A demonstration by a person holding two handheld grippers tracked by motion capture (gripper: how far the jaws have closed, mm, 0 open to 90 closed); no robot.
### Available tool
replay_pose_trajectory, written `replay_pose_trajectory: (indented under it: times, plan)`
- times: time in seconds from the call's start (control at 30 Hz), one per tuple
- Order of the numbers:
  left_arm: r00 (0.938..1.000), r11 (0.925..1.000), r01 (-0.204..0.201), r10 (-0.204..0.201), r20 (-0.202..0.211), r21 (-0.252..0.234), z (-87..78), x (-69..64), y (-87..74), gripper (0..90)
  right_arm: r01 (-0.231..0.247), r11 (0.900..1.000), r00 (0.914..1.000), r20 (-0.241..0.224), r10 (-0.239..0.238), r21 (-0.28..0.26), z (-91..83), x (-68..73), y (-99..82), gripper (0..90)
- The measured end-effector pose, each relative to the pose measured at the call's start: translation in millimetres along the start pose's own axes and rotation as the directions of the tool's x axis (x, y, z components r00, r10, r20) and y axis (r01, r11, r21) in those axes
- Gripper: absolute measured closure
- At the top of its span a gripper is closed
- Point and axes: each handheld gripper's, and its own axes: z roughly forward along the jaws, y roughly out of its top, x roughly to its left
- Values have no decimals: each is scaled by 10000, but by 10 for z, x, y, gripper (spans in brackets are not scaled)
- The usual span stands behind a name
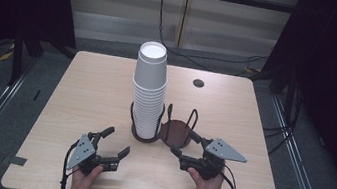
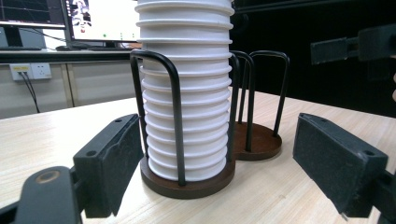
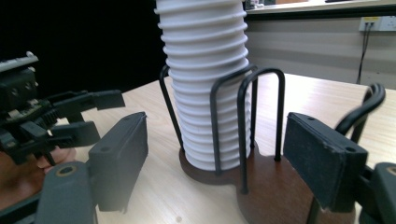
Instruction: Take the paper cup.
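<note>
**Cup stack: light, crushable, nested tight — grab near the rim, not the wall**

Stack of white cups (image 1: 148, 91) sits upright in the left bay of a two-bay wire holder (image 1: 161, 129), mid-bench (image 1: 86, 92). Right bay is bare, just the brown base disc (image 1: 176, 130). Black wire hoops (image 2: 173, 112) cage the lower half of the stack; the upper half stands free above them.

Claws:
- left claw (image 1: 116, 143): jaws wide, nothing between them, hovering low just short of the holder, aimed at the stack's base.
- right claw (image 1: 185, 142): jaws wide, nothing held, at the edge of the bare bay.

Handling, my read:
- Foam or thin paper by the look of it, so very light and soft-walled. A hard squeeze will likely dent or ovalise a cup.
- The rolled rims (image 2: 187, 100) are the stiffest part and give a ledge for the pads. Take the top cup just under its rim.
- Nested cups tend to stick, so pulling one may lift several or drag the whole stack. The other claw should pin the stack or the holder.
- The holder looks light too and may slide on the smooth bench.
- Hoops block a side grip low down; the only clean access is above them.
- Tall, narrow stack: side loads up high could tip it. Pull straight up.
</note>
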Motion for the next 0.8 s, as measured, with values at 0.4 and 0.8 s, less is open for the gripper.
replay_pose_trajectory:
  times: [0.4,0.8]
  plan:
    - [9997,9997,-233,233,-50,26,-7,21,4,158,156,9999,9985,-527,-152,74,73,-21,263,178]
    - [10000,10000,80,-80,-4,-18,-4,0,-2,158,306,9995,9946,-991,-302,25,187,-39,578,144]
